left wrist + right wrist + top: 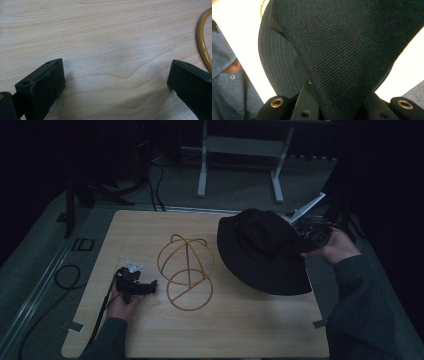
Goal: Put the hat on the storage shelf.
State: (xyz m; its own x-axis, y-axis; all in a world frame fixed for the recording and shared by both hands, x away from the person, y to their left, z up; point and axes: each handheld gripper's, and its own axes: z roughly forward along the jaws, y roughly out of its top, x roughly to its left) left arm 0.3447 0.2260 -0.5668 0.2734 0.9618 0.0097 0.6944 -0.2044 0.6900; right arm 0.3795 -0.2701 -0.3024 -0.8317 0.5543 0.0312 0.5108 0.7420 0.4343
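Black bucket hat (pixel 262 252): right half of bench (pixel 150 330), far edge raised, fabric clamped in right hand-held gripper (pixel 306 237) at far right, apparently for carrying to stand. Yellow wire hat stand (pixel 186 270): bench centre, just left of hat, unobstructed. Left hand-held gripper (pixel 145 287): jaws apart, empty, resting near stand's left, possibly ready to steady it.

Left gripper (pixel 150 287) rests with jaws apart; right gripper (pixel 306 241) is clamped.
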